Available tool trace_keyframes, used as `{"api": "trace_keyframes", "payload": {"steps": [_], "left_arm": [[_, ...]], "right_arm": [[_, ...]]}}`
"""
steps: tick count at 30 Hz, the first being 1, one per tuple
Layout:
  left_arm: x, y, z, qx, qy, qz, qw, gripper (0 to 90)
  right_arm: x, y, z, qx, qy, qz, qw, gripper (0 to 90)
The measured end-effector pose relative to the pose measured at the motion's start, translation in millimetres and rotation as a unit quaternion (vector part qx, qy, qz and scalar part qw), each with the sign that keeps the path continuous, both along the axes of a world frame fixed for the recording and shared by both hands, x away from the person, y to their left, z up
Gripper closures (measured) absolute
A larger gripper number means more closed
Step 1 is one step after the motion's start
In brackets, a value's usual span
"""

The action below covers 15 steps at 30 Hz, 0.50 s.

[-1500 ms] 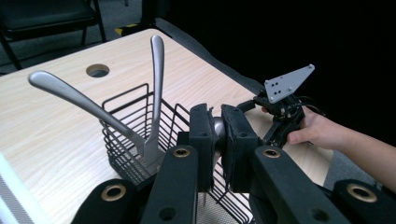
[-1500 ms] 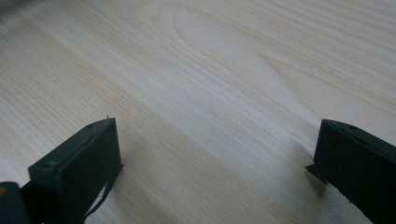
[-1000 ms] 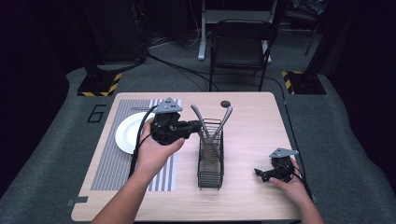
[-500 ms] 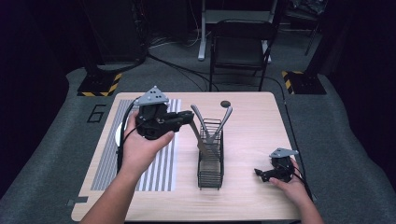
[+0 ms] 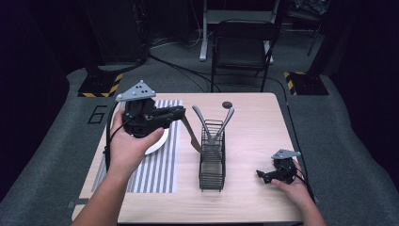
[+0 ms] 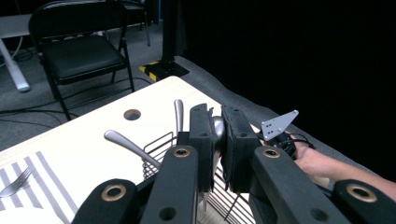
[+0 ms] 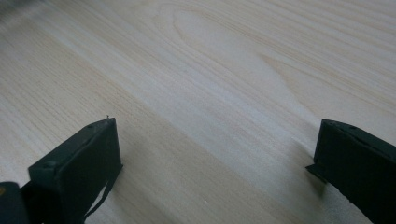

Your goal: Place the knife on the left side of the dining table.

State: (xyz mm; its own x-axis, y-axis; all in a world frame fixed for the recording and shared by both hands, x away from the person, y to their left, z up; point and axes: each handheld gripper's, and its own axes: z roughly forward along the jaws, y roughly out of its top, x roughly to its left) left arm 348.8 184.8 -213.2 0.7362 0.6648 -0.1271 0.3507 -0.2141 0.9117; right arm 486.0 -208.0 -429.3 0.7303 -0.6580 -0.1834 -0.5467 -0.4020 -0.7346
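Left claw point(image 5: 181, 113) pinches a spoon point(image 6: 217, 128) left of the rack point(image 5: 212, 155).
Two utensils stand in it; right claw point(image 5: 263, 175), spread, rests near the bench point(image 5: 254, 117) edge.

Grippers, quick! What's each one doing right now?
Left gripper: shut on a knife, lifted beside the black wire rack.
Right gripper: open, holding nothing, low over the wooden table.

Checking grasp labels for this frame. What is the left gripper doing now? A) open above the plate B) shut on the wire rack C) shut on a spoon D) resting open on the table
C: in the left gripper view the left gripper has its jaws closed on a spoon, its bowl squeezed between them, held above the wire rack, while the right gripper rests open on the table.
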Motion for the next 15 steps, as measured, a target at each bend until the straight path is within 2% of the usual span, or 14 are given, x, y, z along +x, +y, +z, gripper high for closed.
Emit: {"api": "trace_keyframes", "payload": {"steps": [15], "left_arm": [[4.8, 25.0, -15.3, -0.001, 0.011, 0.023, 0.9997, 83.7]], "right_arm": [[0.0, 0.0, 0.0, 0.0, 0.0, 0.0, 1.0, 0.0]]}}
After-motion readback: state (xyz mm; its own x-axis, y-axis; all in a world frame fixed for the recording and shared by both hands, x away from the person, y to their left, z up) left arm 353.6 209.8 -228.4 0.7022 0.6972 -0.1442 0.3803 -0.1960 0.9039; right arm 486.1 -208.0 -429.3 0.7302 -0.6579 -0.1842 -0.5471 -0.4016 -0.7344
